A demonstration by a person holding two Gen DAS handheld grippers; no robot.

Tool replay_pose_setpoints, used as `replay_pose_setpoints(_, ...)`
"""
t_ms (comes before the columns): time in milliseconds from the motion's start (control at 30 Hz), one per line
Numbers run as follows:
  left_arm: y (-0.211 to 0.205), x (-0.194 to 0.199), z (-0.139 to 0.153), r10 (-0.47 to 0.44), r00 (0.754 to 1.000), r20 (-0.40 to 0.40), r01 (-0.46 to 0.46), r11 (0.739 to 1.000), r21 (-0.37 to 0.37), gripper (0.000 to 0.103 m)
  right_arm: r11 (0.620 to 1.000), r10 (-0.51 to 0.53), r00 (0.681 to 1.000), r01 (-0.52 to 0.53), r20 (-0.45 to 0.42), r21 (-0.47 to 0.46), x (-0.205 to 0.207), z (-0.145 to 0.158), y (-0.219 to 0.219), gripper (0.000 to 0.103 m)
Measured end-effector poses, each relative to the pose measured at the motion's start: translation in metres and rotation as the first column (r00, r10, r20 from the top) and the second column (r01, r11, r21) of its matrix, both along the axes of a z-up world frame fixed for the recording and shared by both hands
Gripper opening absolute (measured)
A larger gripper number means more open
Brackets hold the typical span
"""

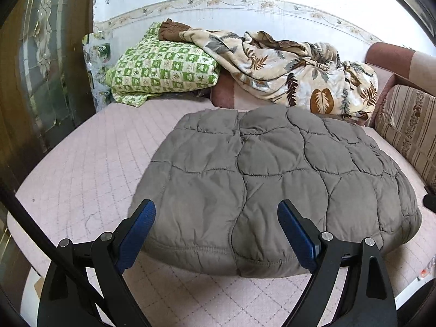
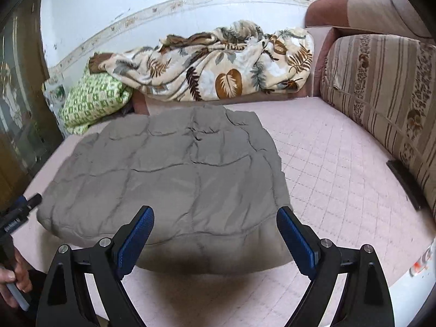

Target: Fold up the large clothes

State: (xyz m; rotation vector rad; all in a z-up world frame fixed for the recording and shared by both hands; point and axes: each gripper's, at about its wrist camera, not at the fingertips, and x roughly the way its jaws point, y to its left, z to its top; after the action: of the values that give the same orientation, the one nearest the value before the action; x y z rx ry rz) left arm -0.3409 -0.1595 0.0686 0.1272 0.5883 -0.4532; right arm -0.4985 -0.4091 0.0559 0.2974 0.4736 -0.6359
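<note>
A grey quilted puffy garment (image 1: 272, 179) lies folded flat on the pink quilted bed cover (image 1: 90, 179). My left gripper (image 1: 216, 209) hovers above the garment's near edge, open, with nothing between its blue pads (image 1: 139, 231). In the right wrist view the same grey garment (image 2: 174, 174) fills the middle-left. My right gripper (image 2: 215, 215) is above its near right corner, open and holding nothing. The left gripper's tip (image 2: 27, 203) and a hand (image 2: 13, 280) show at the left edge of that view.
A green checked pillow (image 1: 163, 68) and a crumpled leaf-print blanket (image 1: 294, 73) lie at the back against the wall. A striped sofa cushion (image 2: 381, 103) lines the right side. A dark wooden door (image 1: 41, 68) stands at the left. Bare pink bed cover (image 2: 340, 177) lies to the garment's right.
</note>
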Motion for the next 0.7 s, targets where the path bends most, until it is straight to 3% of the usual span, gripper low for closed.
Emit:
replay_pose_setpoints(100,-0.008,0.012,-0.014,0.007,1.000,-0.005,-0.007,0.999,0.046,0.091,0.999,-0.022,1.000,0.023,-0.016,0.034,0.005,-0.020,-0.019,0.094)
replay_pose_setpoints(200,-0.015,0.031,-0.037,0.022,0.997,-0.081,-0.018,0.999,0.045,0.091,0.993,-0.039,0.997,0.045,-0.062,0.108,0.013,-0.043,-0.034,0.094)
replay_pose_setpoints(433,-0.017,0.032,-0.043,0.031,0.998,-0.051,-0.030,1.000,0.004,0.091,0.997,-0.033,0.996,0.038,-0.083,0.062,0.025,-0.048,-0.032,0.098)
replay_pose_setpoints(567,-0.012,0.026,-0.038,0.029,0.999,-0.028,-0.030,0.999,-0.034,0.091,0.988,-0.081,0.997,0.083,0.017,-0.129,0.012,-0.023,0.000,0.097)
replay_pose_setpoints(700,-0.018,0.011,-0.034,0.009,0.999,0.031,-0.008,1.000,-0.029,0.091,0.974,0.003,0.999,0.005,0.034,-0.225,0.023,-0.016,0.031,0.097)
